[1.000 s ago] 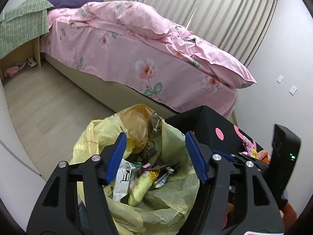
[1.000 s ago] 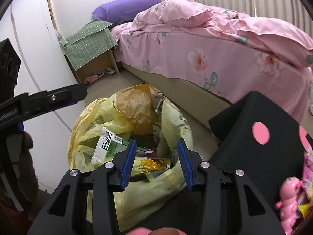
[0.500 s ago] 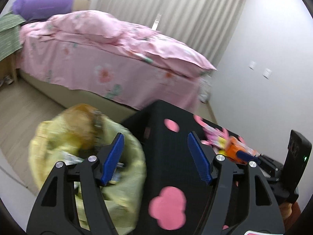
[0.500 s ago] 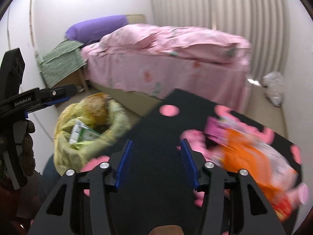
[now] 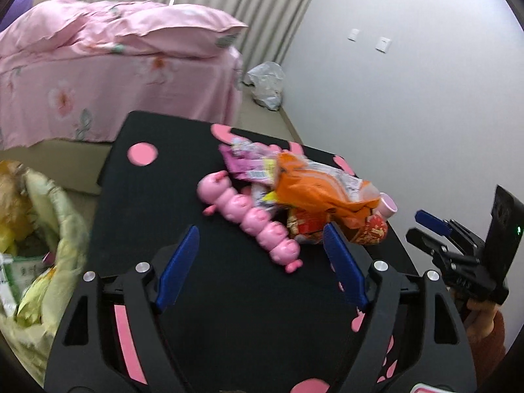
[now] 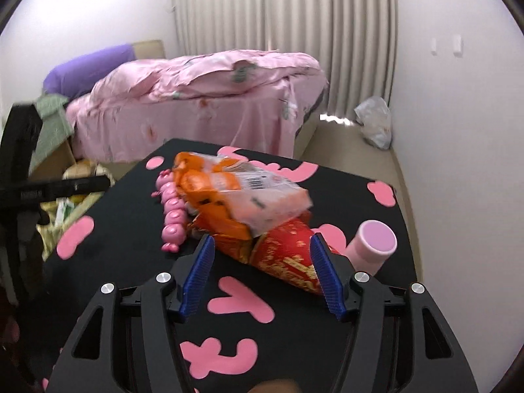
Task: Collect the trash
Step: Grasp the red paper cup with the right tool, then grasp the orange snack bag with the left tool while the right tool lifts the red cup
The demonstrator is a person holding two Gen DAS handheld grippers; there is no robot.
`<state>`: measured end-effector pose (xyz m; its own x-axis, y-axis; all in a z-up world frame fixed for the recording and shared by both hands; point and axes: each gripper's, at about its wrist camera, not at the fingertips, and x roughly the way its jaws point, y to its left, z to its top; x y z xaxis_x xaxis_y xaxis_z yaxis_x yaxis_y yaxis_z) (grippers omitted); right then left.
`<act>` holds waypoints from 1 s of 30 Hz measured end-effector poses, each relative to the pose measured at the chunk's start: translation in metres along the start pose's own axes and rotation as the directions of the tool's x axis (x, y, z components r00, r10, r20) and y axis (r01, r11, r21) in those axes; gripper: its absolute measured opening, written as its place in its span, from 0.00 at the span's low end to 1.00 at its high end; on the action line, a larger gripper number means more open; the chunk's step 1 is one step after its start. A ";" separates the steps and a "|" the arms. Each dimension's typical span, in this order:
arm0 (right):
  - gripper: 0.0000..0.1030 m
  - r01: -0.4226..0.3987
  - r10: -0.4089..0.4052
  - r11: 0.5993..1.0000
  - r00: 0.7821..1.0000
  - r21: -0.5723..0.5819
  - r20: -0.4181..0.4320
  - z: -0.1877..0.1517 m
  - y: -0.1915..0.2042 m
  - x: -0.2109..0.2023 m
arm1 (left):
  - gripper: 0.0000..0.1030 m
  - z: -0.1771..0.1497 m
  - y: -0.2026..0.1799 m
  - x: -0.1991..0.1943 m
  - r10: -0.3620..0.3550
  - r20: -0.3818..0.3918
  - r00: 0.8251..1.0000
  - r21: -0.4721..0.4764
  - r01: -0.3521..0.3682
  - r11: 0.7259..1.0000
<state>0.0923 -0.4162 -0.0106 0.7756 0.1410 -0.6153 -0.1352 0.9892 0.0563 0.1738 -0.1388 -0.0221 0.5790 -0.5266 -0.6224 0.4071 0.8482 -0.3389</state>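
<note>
A heap of trash lies on a black table (image 5: 170, 196) with pink shapes: an orange wrapper (image 5: 314, 186) (image 6: 229, 193), a red packet (image 6: 288, 255) (image 5: 370, 229), purple wrappers (image 5: 249, 160) and a pink cup (image 6: 373, 242) (image 5: 388, 204) on its side. A pink pig-chain toy (image 5: 252, 219) (image 6: 172, 213) lies beside them. My left gripper (image 5: 262, 245) hovers over the table just short of the toy, jaws opening, nothing between them. My right gripper (image 6: 260, 252) is opening in front of the red packet, whose near end lies between the blue pads without touching them. The yellow trash bag (image 5: 42, 249) (image 6: 70, 203) stands left of the table.
A bed with a pink floral cover (image 5: 98, 65) (image 6: 203, 104) stands behind the table. A white plastic bag (image 5: 267, 83) (image 6: 375, 121) lies on the floor by the curtain. White wall runs along the right. A green-checked cloth (image 6: 52, 121) covers a bedside unit.
Both grippers swung right, away from the yellow trash bag and over the black table to the trash heap. Both sets of jaws have widened.
</note>
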 end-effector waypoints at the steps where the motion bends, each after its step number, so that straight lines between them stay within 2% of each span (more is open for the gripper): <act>1: 0.55 -0.003 0.003 1.000 1.000 0.008 0.003 0.000 -0.005 0.003 | 0.72 0.003 -0.005 0.004 -0.003 0.001 1.000 0.014 0.003 1.000; 3: 0.55 -0.017 0.017 1.000 1.000 -0.018 0.001 0.000 -0.011 0.013 | 0.72 0.007 -0.010 0.007 -0.001 0.001 1.000 0.024 0.001 1.000; 6: 0.55 -0.065 0.062 0.989 0.998 -0.130 -0.027 0.001 -0.008 0.036 | 0.72 0.010 -0.017 0.009 -0.005 -0.003 1.000 0.034 0.005 0.999; 9: 0.55 -0.041 0.029 0.965 0.998 -0.261 -0.049 0.001 -0.008 0.056 | 0.72 0.008 -0.016 0.008 -0.001 -0.004 1.000 0.031 0.001 1.000; 11: 0.55 -0.056 0.040 0.954 0.997 -0.296 -0.061 0.001 -0.013 0.065 | 0.72 0.007 -0.011 0.009 0.000 -0.010 1.000 0.014 0.000 1.000; 13: 0.55 -0.109 0.078 0.946 0.991 -0.306 -0.112 0.001 -0.018 0.075 | 0.72 0.006 -0.006 0.013 0.002 -0.018 1.000 -0.009 -0.002 1.000; 15: 0.55 -0.125 0.073 0.935 0.984 -0.332 -0.165 -0.002 -0.018 0.086 | 0.72 0.007 -0.003 0.015 -0.004 -0.020 1.000 -0.024 0.003 1.000; 19: 0.56 -0.066 0.006 0.899 0.990 -0.432 -0.139 -0.012 -0.005 0.085 | 0.72 0.016 -0.005 0.024 -0.043 -0.015 0.999 -0.041 0.043 0.998; 24: 0.55 0.064 -0.124 0.838 0.989 -0.541 -0.075 -0.030 0.015 0.083 | 0.72 0.038 -0.018 0.061 -0.026 -0.056 0.998 -0.014 0.025 1.000; 26: 0.49 0.080 -0.137 0.846 0.988 -0.527 -0.070 -0.031 0.019 0.078 | 0.72 0.045 -0.024 0.076 -0.011 -0.076 0.997 -0.006 0.011 1.000; 28: 0.36 0.062 -0.110 0.872 0.991 -0.485 -0.071 -0.030 0.022 0.065 | 0.72 0.053 -0.027 0.094 0.016 -0.099 0.995 -0.011 -0.017 1.000; 29: 0.35 0.048 -0.093 0.885 0.993 -0.464 -0.075 -0.029 0.021 0.060 | 0.71 0.055 -0.027 0.100 0.022 -0.108 0.994 -0.016 -0.023 1.000; 30: 0.35 0.013 -0.058 0.900 0.994 -0.436 -0.091 -0.029 0.021 0.053 | 0.64 0.057 -0.027 0.105 0.027 -0.118 0.993 -0.023 -0.029 0.999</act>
<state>0.1127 -0.3895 -0.0647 0.7228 0.0789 -0.6865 -0.3808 0.8745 -0.3004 0.2639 -0.2204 -0.0385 0.5019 -0.4935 -0.7103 0.3734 0.8644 -0.3367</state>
